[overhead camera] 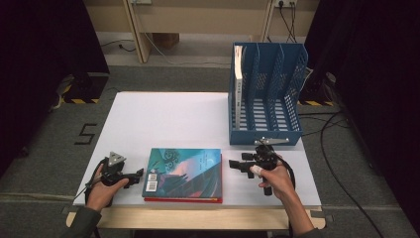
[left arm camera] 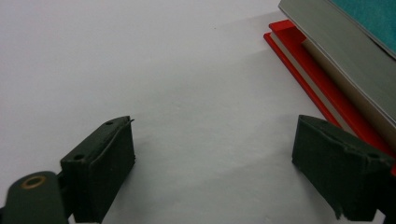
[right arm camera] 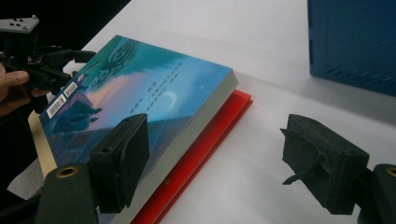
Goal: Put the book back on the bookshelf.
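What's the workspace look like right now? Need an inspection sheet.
Surface: white table top, bare around the things.
Job's things: teal book lying flat on a red book at the near edge; blue file rack at far right, one white book upright in its left slot.
Clutter: nothing seen.
Tongs: left tongs open, beside the books' left edge; right tongs open, at their right edge; neither holds anything.
Cables: black cables on the floor, right.
Surroundings: grey carpet, dark curtains.
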A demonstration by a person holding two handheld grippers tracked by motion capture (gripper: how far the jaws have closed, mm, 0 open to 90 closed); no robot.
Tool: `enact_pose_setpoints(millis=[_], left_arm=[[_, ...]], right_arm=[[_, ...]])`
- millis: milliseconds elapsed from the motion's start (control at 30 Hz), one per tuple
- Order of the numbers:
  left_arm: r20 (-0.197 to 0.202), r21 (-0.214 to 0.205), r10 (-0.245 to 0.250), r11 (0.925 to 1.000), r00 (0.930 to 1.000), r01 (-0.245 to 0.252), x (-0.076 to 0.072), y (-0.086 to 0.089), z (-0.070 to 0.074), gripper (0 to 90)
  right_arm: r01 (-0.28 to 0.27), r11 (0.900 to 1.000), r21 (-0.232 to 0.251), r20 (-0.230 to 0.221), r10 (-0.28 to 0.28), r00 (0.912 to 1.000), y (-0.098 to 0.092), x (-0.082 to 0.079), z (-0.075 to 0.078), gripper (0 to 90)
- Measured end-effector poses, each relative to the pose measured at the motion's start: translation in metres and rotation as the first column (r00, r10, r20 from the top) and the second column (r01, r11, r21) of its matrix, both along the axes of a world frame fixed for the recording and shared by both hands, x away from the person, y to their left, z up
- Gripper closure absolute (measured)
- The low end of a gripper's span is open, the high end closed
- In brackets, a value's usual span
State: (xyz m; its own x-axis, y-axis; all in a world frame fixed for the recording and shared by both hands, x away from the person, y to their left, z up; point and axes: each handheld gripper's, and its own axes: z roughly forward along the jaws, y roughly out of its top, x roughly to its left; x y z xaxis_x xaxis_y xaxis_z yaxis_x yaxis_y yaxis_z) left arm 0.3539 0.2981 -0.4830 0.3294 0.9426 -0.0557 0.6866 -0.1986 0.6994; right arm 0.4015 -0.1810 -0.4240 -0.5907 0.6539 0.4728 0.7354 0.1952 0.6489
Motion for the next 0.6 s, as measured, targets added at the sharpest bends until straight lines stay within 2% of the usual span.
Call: enact_pose_setpoints(millis=[167,267,400,433,467,500,567,600], left_arm=[[-0.001,-0.004,0.002,1.0,1.0,-0.002,0.0,0.0,0.0,12.5],[0.001,-0.035,0.011,0.9993,0.9999,-0.011,0.0,0.004,0.001,14.6],[0.004,-0.047,0.02,0.9987,0.9998,-0.02,-0.001,0.006,0.002,14.7],[0.008,-0.054,0.021,0.9983,0.9997,-0.02,-0.002,0.007,0.003,14.7],[0.015,-0.088,0.027,0.9958,0.9995,-0.026,-0.004,0.008,0.007,14.7],[0.015,-0.088,0.027,0.9958,0.9995,-0.026,-0.004,0.008,0.007,14.7],[0.012,-0.121,0.029,0.9922,0.9995,-0.028,-0.006,0.008,0.01,14.7],[0.008,-0.125,0.006,0.9921,1.0,-0.005,-0.008,0.004,0.011,14.7]], right_arm=[[-0.006,1.0,-0.003,-0.01,0.006,0.9999,0.003,-0.004,-0.005,23.4],[-0.01,0.9999,-0.005,-0.012,0.01,0.9999,0.004,-0.007,-0.006,23.5],[-0.017,0.9998,-0.006,-0.017,0.017,0.9997,0.006,-0.01,-0.009,23.5],[-0.018,0.9998,-0.006,-0.019,0.018,0.9997,0.007,-0.011,-0.01,23.5],[-0.027,0.9996,-0.01,-0.022,0.027,0.9994,0.009,-0.013,-0.012,23.3],[-0.027,0.9996,-0.01,-0.022,0.027,0.9994,0.009,-0.013,-0.012,23.3],[-0.036,0.9992,-0.015,-0.024,0.036,0.9991,0.012,-0.014,-0.012,23.4],[-0.045,0.9989,-0.013,-0.022,0.044,0.9988,0.014,-0.015,-0.013,23.4]])
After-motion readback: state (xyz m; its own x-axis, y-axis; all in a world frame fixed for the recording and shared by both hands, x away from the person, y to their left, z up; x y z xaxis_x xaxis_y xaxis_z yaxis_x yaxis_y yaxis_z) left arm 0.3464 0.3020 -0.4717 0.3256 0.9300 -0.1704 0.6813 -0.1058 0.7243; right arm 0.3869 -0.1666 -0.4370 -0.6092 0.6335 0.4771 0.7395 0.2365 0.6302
